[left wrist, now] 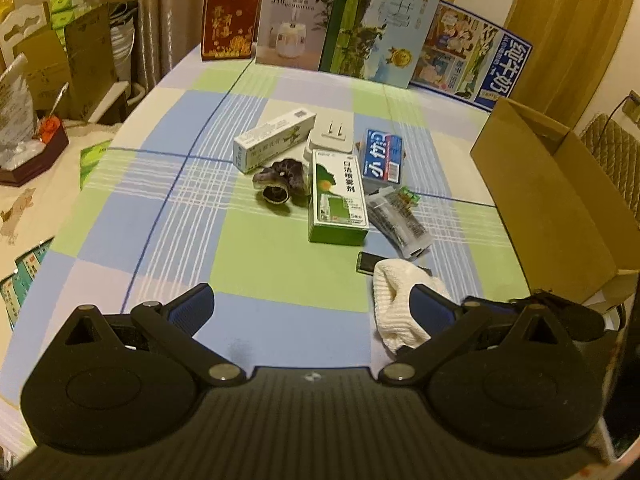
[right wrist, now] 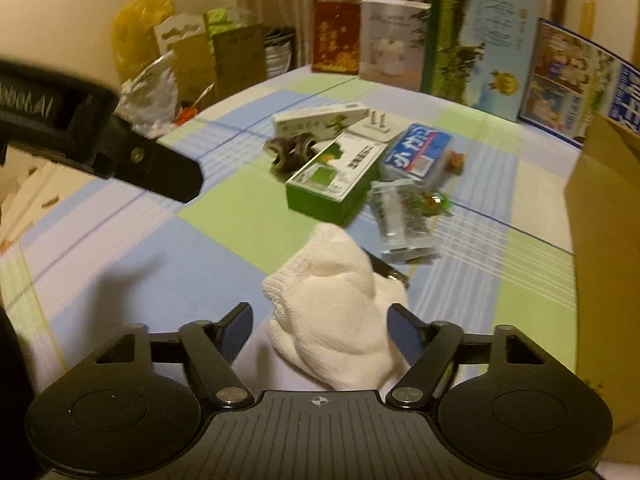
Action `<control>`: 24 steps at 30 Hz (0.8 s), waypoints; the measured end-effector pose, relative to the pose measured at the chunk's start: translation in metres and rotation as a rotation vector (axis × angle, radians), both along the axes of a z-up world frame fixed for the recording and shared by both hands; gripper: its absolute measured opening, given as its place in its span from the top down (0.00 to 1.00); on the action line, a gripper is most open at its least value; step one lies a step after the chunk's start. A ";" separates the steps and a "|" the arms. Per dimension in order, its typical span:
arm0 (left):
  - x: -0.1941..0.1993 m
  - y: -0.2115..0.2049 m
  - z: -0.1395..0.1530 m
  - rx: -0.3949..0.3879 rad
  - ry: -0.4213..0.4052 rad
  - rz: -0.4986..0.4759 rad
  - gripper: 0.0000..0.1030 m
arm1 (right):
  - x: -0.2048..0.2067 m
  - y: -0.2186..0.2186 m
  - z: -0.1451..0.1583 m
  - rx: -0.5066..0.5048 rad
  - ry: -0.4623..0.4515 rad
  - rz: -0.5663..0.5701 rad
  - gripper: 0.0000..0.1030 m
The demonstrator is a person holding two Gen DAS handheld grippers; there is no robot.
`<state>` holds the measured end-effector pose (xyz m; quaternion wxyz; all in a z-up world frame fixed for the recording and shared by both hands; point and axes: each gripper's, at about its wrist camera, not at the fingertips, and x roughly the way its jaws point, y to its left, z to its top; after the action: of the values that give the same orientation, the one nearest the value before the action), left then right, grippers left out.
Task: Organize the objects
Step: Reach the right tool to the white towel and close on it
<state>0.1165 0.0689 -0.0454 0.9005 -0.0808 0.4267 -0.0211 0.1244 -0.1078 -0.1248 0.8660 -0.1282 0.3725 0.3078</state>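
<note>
White sock (right wrist: 340,312) lies crumpled on desk (right wrist: 120,264) betw. right gripper (right wrist: 320,330) jaws, spread wide, not yet pinching. Step: pick-up. Next: close on sock, carry to cardboard box (right wrist: 608,216) at right. Left gripper (left wrist: 312,308) spread too, holding nothing.

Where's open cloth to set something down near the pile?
Bare cloth lies left of the dark scrunchie and in front of the green box, toward the left claw. It is crowded from the green box right to the blue box, wrapper and white sock.
</note>
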 end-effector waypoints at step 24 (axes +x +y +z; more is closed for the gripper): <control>0.060 -0.071 -0.064 0.053 -0.028 -0.202 0.01 | 0.012 -0.100 0.010 0.011 -0.007 -0.434 0.84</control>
<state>0.1762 -0.0024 -0.1096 0.9015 -0.0132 0.4205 -0.1016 0.1365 -0.2080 -0.1147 0.9140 -0.0412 0.3866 0.1160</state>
